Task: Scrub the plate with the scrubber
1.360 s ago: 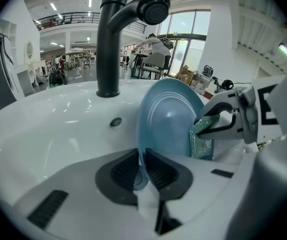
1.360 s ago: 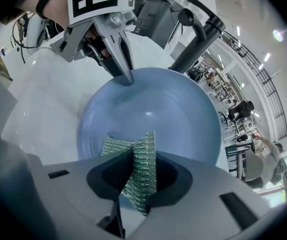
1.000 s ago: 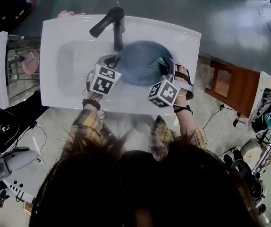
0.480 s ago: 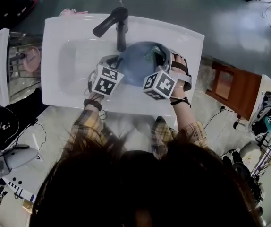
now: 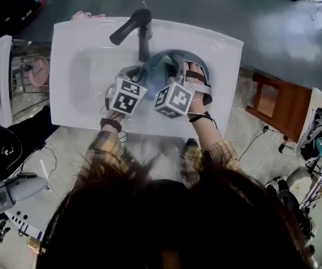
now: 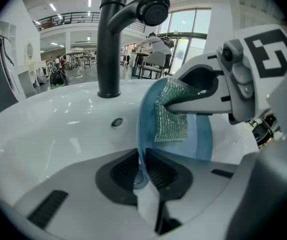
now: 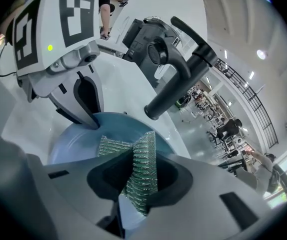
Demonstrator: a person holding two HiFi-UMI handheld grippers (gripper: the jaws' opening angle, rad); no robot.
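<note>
Setting: white washbasin (image 5: 77, 66) seen from above, with grey floor around it.
Basin, left half: bare white, giving open room left of the tongs; a small overflow hole (image 6: 116, 122) sits in the back wall.
Faucet: black (image 5: 141, 29), on the back rim, spout angled left, its column just behind the plate.
Left tongs: (image 6: 143, 159) clamped on the near rim of the blue plate (image 6: 201, 136).
Plate: held on edge inside the basin, between the two tongs.
Right tongs: (image 7: 138, 171) clamped on the green mesh scrubber (image 7: 143, 154), which lies against the plate's face.
Markings: black-and-white square code patterns on both cubes.
Right edge: basin rim just beside the right hand; a wooden stool (image 5: 276, 102) stands apart on the floor.
</note>
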